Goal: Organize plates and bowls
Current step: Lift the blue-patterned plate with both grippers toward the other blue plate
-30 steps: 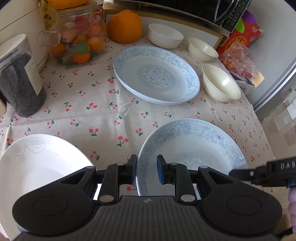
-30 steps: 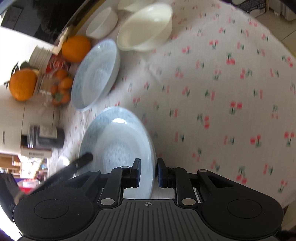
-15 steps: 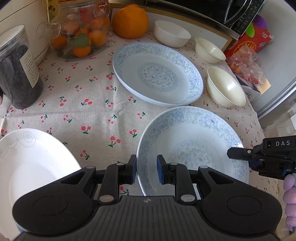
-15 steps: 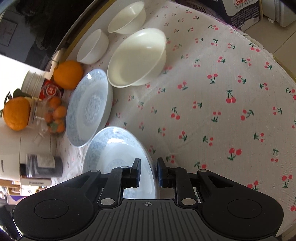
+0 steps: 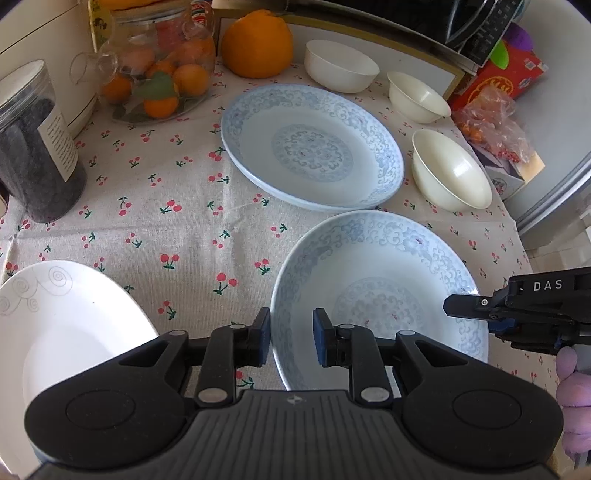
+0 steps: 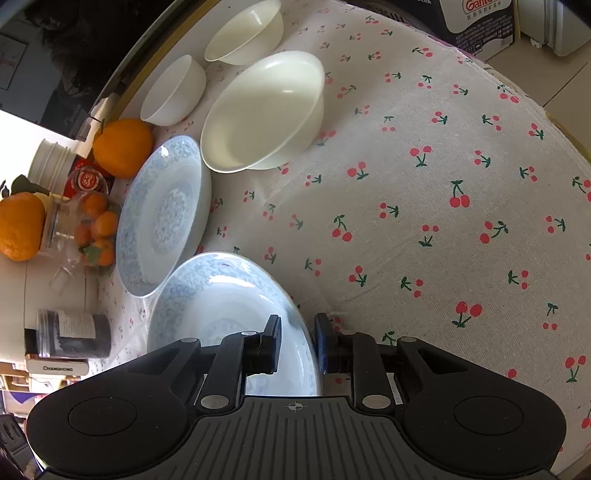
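A blue-patterned plate (image 5: 376, 291) is gripped on both sides. My left gripper (image 5: 291, 341) is shut on its left rim. My right gripper (image 6: 297, 343) is shut on its right rim (image 6: 295, 325) and also shows in the left wrist view (image 5: 480, 310). A second blue-patterned plate (image 5: 314, 147) lies behind it on the cherry-print tablecloth. A plain white plate (image 5: 62, 332) lies at the near left. Three cream bowls (image 5: 448, 177) (image 5: 417, 96) (image 5: 341, 72) stand at the back right; they also show in the right wrist view (image 6: 264, 110).
A glass jar of oranges (image 5: 159, 62), a large orange (image 5: 256, 44) and a jar of dark grains (image 5: 35, 147) stand at the back left. A microwave (image 5: 443, 18) and a red box (image 5: 506, 70) are behind the bowls. The table's edge (image 5: 517, 236) is at the right.
The gripped plate has moved away from me, towards the second blue plate, with both grippers still on its rim. The rest has not moved.
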Tool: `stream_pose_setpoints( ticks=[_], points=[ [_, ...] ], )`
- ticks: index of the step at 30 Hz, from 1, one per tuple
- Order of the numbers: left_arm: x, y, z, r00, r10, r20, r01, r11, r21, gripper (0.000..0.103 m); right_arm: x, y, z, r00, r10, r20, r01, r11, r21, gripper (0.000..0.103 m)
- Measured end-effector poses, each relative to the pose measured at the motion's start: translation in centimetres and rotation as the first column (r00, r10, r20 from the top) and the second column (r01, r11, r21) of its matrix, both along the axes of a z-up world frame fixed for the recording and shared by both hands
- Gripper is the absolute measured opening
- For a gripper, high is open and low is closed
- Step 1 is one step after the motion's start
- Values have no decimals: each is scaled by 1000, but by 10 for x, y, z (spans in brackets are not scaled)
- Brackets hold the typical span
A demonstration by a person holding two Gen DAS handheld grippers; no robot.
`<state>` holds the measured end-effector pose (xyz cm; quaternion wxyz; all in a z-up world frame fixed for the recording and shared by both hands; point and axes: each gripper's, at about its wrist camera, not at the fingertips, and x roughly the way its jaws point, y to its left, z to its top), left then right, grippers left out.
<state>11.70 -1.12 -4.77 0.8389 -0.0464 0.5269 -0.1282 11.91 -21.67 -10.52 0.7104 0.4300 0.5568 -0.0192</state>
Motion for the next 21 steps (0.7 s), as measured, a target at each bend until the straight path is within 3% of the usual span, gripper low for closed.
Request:
stream_pose_setpoints(
  ticks=[3,5,7,9,11,14,17,21],
  points=[
    [0,0,2,1000,2,1,-2,1000,-18,39,0,1,1,1000,8,-1,-8,1000,-5,25],
    [0,0,6,1000,6,17,-6,1000,-16,61,0,1,2,1000,8,4,-8,1000,4,30],
    [0,-1,9,999,10,41,-10,1000,2,72,-1,1,4,1000,5,13,-5,1000,16,37],
    [-1,-2,11,998,8,57,-9,1000,18,78,-1,1,8,1000,-2,27,1,1000,20,53],
    [-1,-3,12,998,11,63,-12,1000,27,87,0,1,11,999,-4,39,4,1000,13,60],
    [-2,-3,13,997,21,72,-24,999,33,94,0,2,15,999,-7,48,7,1000,11,64],
    [-2,-1,15,995,45,86,-49,998,39,98,0,3,20,998,-24,62,23,1000,9,78],
    [-3,3,17,990,91,108,-97,994,55,101,0,7,30,995,-29,94,32,999,-25,83]
  ],
)
